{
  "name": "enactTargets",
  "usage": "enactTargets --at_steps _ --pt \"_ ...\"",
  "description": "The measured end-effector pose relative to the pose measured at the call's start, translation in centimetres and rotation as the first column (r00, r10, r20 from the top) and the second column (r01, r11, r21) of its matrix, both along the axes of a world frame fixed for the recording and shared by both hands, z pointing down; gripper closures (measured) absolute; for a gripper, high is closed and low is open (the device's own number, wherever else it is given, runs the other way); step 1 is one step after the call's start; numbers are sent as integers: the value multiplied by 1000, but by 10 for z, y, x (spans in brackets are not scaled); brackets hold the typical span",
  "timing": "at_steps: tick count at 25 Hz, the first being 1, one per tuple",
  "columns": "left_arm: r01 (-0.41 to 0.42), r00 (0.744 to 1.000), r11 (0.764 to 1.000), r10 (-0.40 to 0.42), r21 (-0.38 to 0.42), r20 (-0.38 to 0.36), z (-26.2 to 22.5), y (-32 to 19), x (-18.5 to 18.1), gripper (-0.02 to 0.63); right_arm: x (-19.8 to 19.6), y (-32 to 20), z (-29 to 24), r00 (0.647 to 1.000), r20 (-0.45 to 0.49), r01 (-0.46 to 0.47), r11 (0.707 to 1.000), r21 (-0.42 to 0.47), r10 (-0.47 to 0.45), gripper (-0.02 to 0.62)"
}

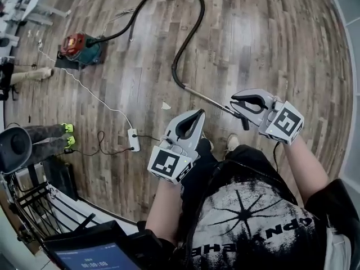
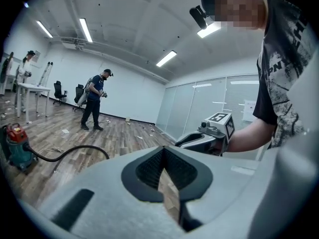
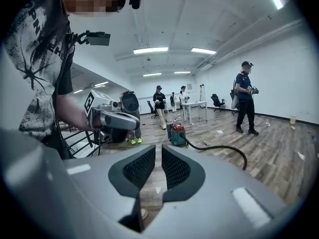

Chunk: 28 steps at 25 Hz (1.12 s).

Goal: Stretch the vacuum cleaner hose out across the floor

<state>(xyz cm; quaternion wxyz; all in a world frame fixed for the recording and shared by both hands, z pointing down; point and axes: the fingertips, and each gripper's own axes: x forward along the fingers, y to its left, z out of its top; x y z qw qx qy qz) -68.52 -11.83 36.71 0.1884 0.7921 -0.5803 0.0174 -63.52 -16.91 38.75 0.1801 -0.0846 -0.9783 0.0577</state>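
A red and teal vacuum cleaner [image 1: 79, 48] sits on the wooden floor [image 1: 270, 38] over to the left. Its black hose [image 1: 194, 24] arches away and curls back to a metal wand [image 1: 208, 99]. The wand's near end runs under the right gripper [image 1: 234, 103], whose jaws are slightly apart on nothing. The left gripper [image 1: 198, 115], jaws together, is held beside it. A white power strip [image 1: 134, 139] lies near someone's green shoes [image 1: 67, 128]

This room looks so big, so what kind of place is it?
Probably a big open office or test lab, not a home: long ceiling strip lights, glass partition walls, and a white table with office chairs on a wide wooden floor.
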Motion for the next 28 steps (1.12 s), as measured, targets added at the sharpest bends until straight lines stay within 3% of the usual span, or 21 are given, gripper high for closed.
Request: enactTargets --at_steps 3,9,14,20,28 --pt "-52 999 999 52 -1 -12 20 0 4 606 3 5 25 998 -41 -37 999 21 38 543" --pt "-191 981 981 192 33 -16 29 -33 -32 607 -28 -8 44 988 -91 -112 989 100 122 525" --pt "-161 986 985 164 66 -33 41 -40 -74 607 -51 -1 101 969 -200 -140 989 40 145 495" --pt "-172 985 983 171 57 11 137 -40 -57 606 -44 4 234 952 -290 -85 994 65 100 432" --pt "-157 986 987 154 48 58 317 -66 -31 606 -19 -12 501 879 -470 -59 997 49 75 390"
